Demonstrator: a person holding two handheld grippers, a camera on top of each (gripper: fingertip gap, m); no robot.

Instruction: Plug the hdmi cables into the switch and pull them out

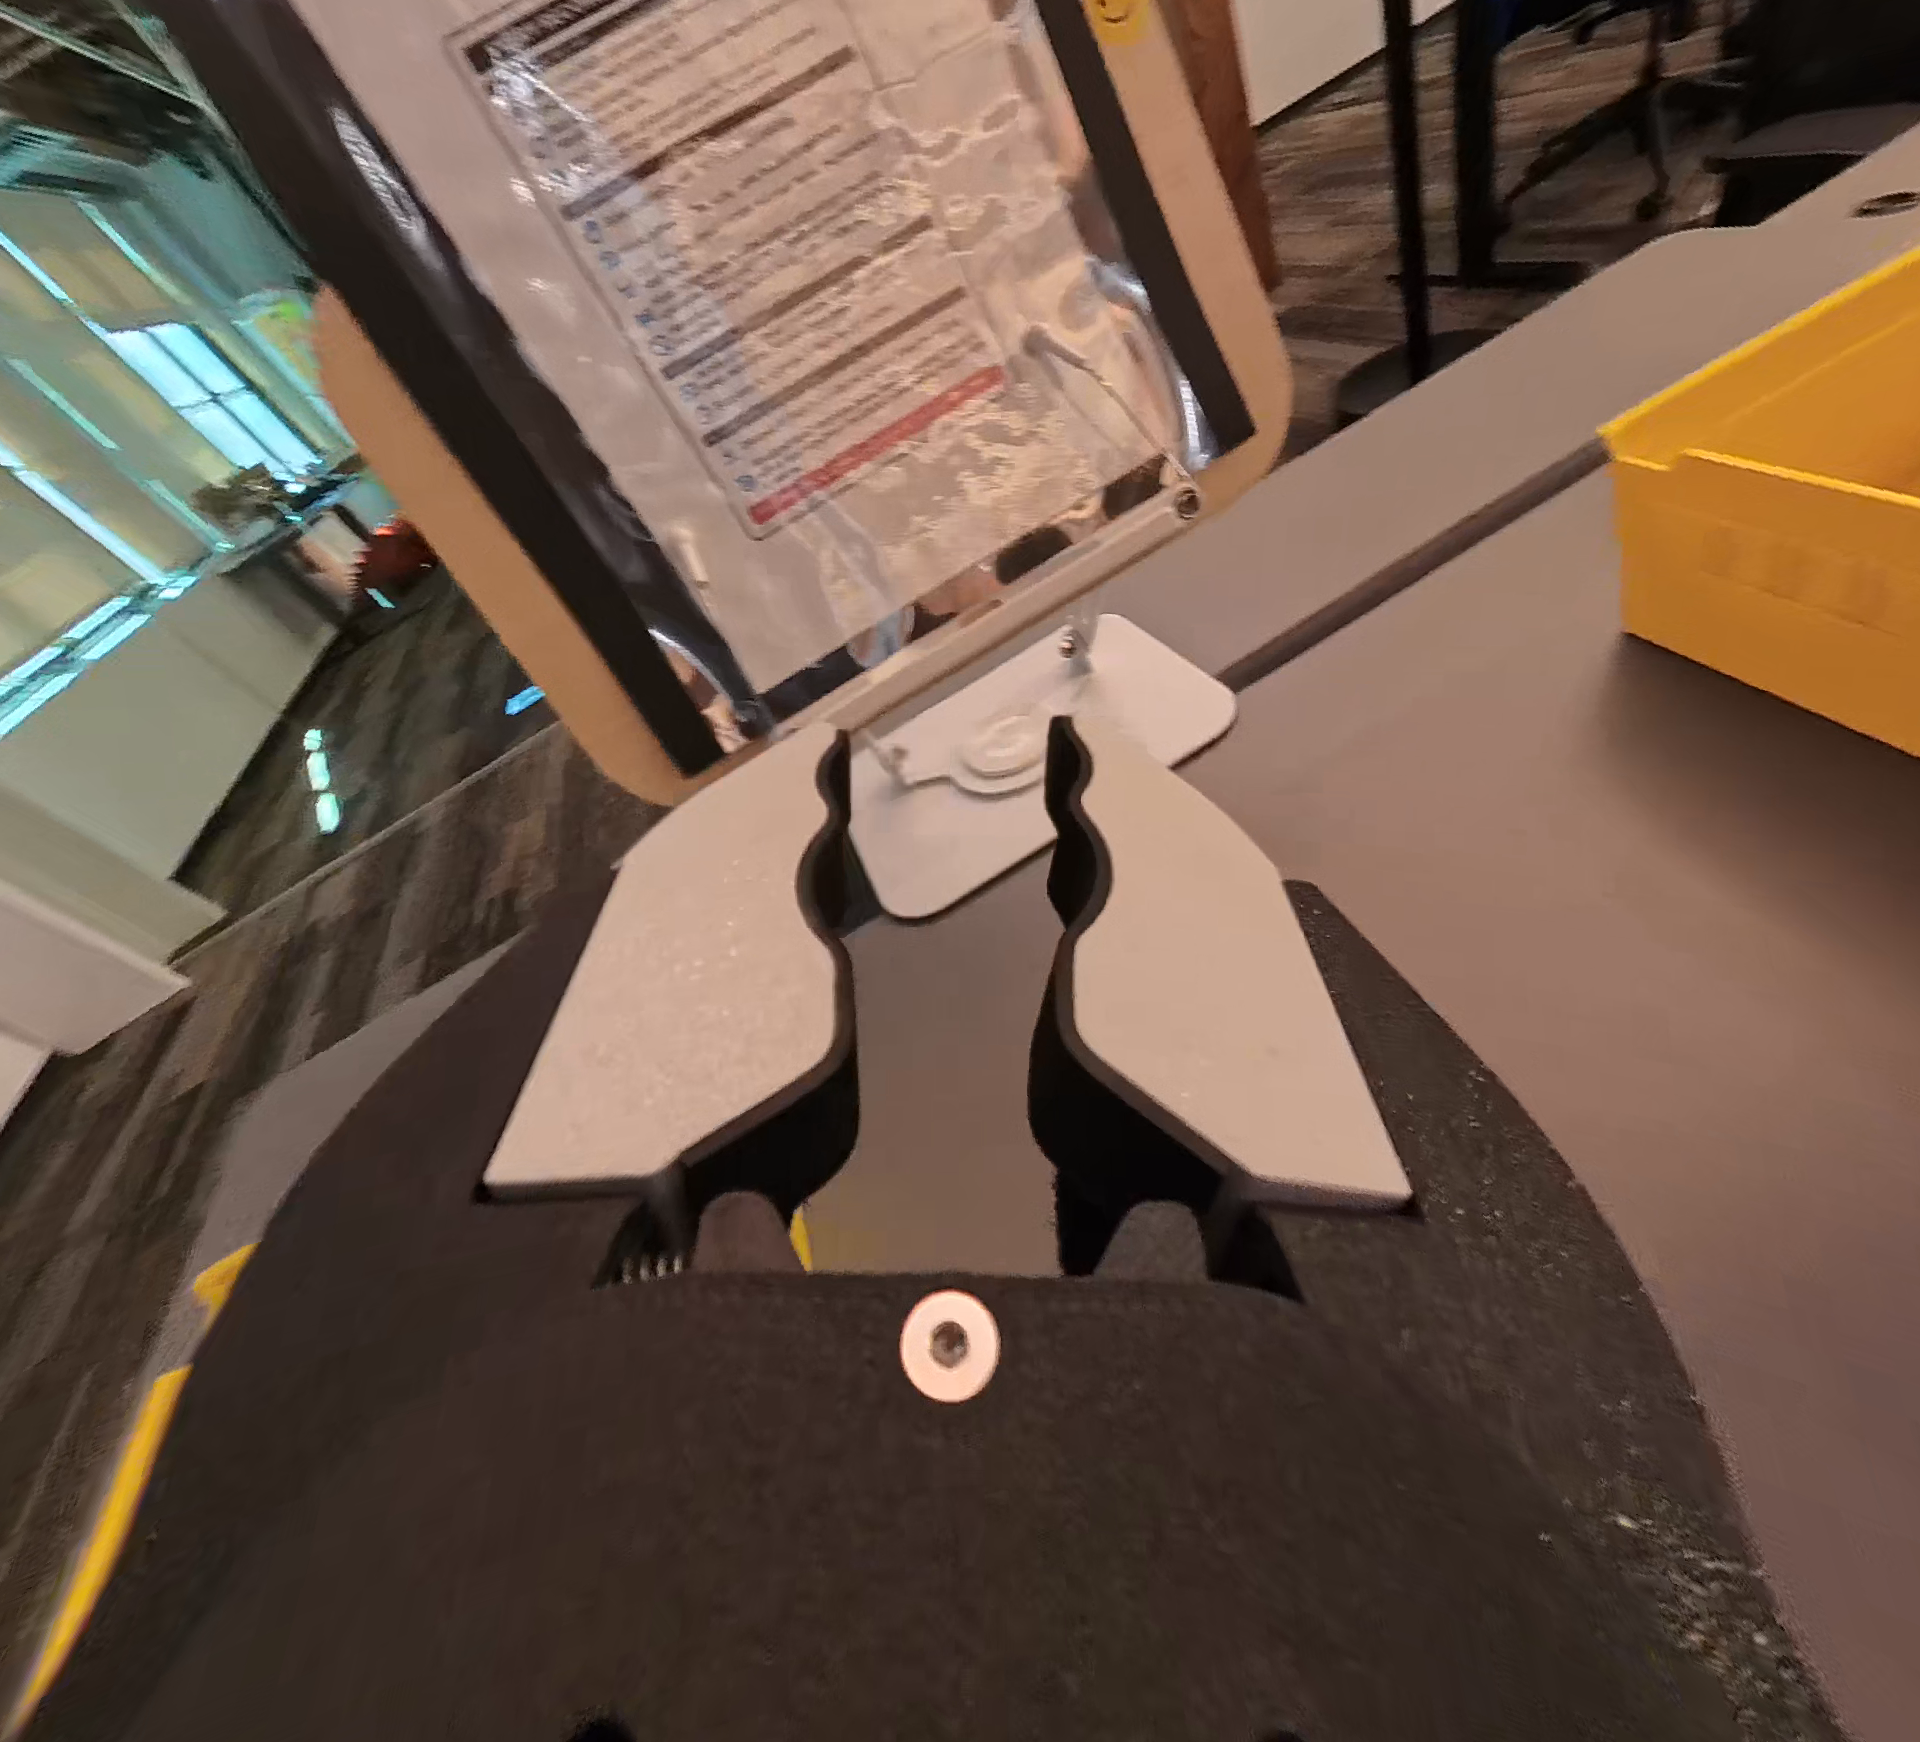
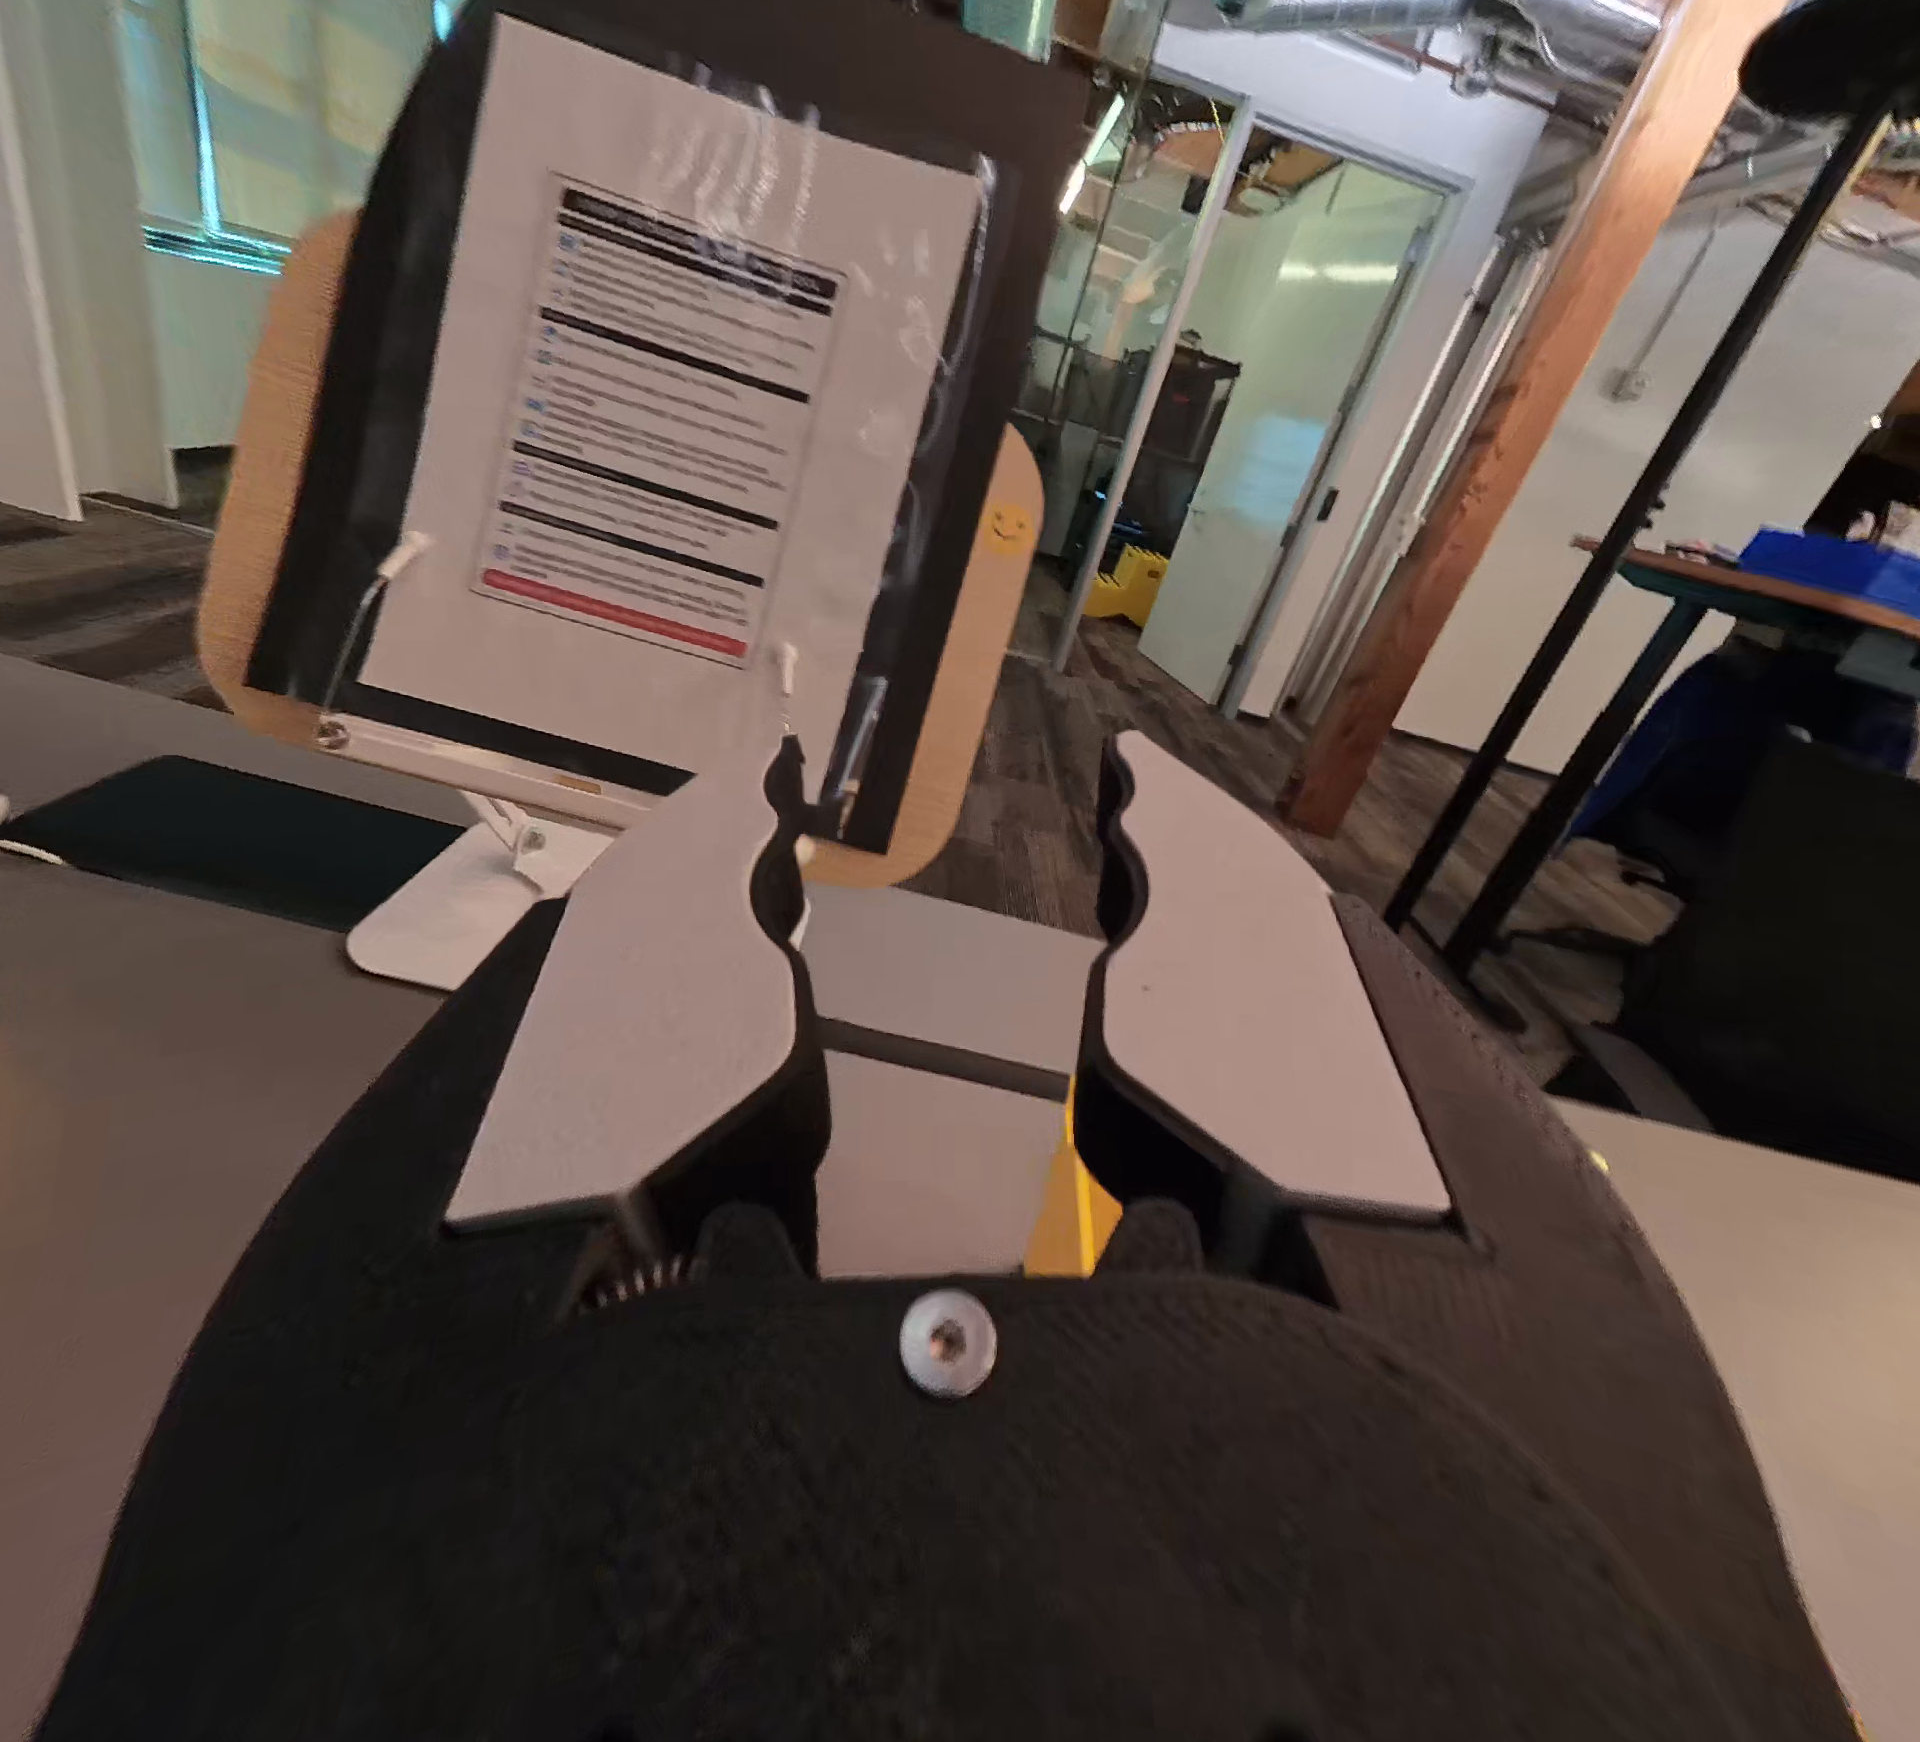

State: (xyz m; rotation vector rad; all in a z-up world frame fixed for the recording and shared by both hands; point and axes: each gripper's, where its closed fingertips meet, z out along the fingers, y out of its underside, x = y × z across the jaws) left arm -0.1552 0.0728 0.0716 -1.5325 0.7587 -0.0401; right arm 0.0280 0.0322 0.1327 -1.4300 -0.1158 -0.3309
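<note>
Judging from both wrist views, the task looks either not begun or already over, and the pictures do not settle which: no HDMI cable and no switch shows anywhere, so I cannot say where they lie.

Left tongs (image 1: 951,742) stand spread, with nothing between the fingers; bare grey bench (image 1: 1455,861) shows through the gap. Right tongs (image 2: 951,757) are likewise spread and carry nothing, and through their gap the bench (image 2: 208,1017) and a sliver of something yellow appear.

Both tongs are raised above the bench and point at a sign board (image 1: 727,269) on a white stand (image 1: 1039,799), a printed sheet under glossy plastic with a small yellow smiley sticker (image 1: 1114,5) on its brown edge. The right view shows the same board (image 2: 665,425) from the other side of its base, which sits on the bench just ahead of the left finger. Thin white leads hang at the board's front; they look too slight to be HDMI cables, though blur makes that uncertain.

A yellow bin (image 1: 1766,549) sits on the bench to the right in the left view, well apart from the tongs; its contents are out of sight. A dark mat (image 2: 208,819) lies on the bench left of the stand in the right view.

So nothing is plugged, gripped or reached for here. If the work lies ahead, all of it remains: finding the cables and switch, seating each plug, then pulling each out.
</note>
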